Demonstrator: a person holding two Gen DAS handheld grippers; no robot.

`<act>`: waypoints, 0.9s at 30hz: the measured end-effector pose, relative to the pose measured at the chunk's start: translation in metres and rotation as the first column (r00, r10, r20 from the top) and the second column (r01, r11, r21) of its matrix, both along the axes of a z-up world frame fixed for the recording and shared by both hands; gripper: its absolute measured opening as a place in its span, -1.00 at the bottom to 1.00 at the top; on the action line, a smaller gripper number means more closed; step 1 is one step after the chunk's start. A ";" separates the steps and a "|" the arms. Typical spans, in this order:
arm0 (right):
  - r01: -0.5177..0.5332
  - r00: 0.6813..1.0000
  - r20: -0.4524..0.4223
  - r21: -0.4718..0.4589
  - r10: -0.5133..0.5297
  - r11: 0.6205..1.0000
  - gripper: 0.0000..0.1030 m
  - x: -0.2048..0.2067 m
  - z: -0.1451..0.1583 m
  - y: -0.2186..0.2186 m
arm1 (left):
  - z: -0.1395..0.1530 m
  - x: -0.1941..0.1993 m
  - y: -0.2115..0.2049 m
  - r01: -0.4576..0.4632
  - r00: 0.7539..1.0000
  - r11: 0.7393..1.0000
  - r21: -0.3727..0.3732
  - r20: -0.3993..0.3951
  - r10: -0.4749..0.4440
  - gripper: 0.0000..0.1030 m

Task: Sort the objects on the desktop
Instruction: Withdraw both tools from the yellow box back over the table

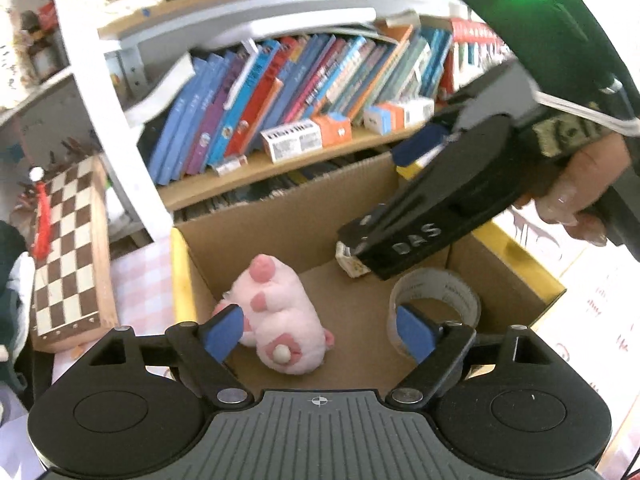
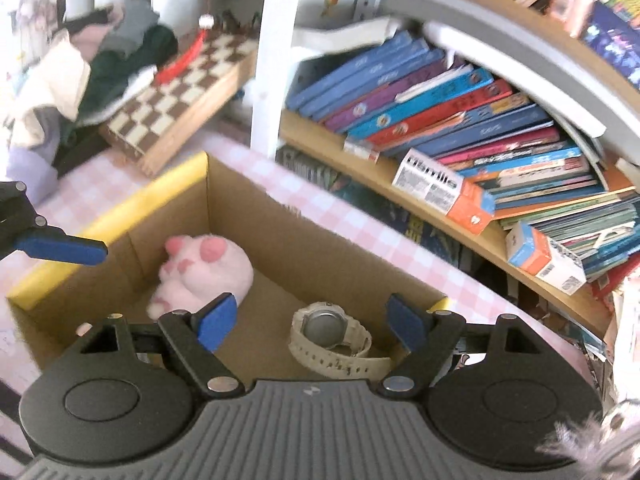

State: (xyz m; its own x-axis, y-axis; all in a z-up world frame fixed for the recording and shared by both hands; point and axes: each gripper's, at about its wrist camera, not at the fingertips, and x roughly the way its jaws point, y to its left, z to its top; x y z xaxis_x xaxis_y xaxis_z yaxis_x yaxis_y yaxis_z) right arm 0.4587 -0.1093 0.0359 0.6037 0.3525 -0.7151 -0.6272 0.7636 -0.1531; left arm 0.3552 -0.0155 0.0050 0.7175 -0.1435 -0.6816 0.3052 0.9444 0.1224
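Note:
An open cardboard box (image 1: pixel 304 216) with yellow-taped rims holds a pink plush toy (image 1: pixel 280 312), a roll of clear tape (image 1: pixel 434 304) and a cream wristwatch (image 2: pixel 332 336). My left gripper (image 1: pixel 320 330) is open and empty above the box, over the plush and the tape. My right gripper (image 2: pixel 308 320) is open and empty right above the watch, which lies on the box floor. In the left wrist view the right gripper's black body (image 1: pixel 432 216) reaches into the box from the right, and part of the watch (image 1: pixel 352 262) shows beside its tip.
A wooden chessboard (image 1: pixel 68 256) leans left of the box on a pink checked tablecloth (image 2: pixel 360 216). A bookshelf (image 1: pixel 304 92) with leaning books and small orange cartons stands right behind the box. Clothes are piled at far left (image 2: pixel 92 52).

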 end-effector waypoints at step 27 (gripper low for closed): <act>0.085 0.984 0.141 0.140 -0.105 0.986 0.63 -0.160 0.040 -0.044 | 0.047 -0.122 0.050 -0.046 0.981 0.992 -0.121 0.180 0.067 0.76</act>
State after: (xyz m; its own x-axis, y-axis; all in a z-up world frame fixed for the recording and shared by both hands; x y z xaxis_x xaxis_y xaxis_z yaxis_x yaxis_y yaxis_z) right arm 0.2987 -0.1534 0.0757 0.7343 0.3742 -0.5664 -0.5288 0.8384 -0.1317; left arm 0.2337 0.0345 0.0516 0.8379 -0.1695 -0.5189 0.2333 0.9706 0.0598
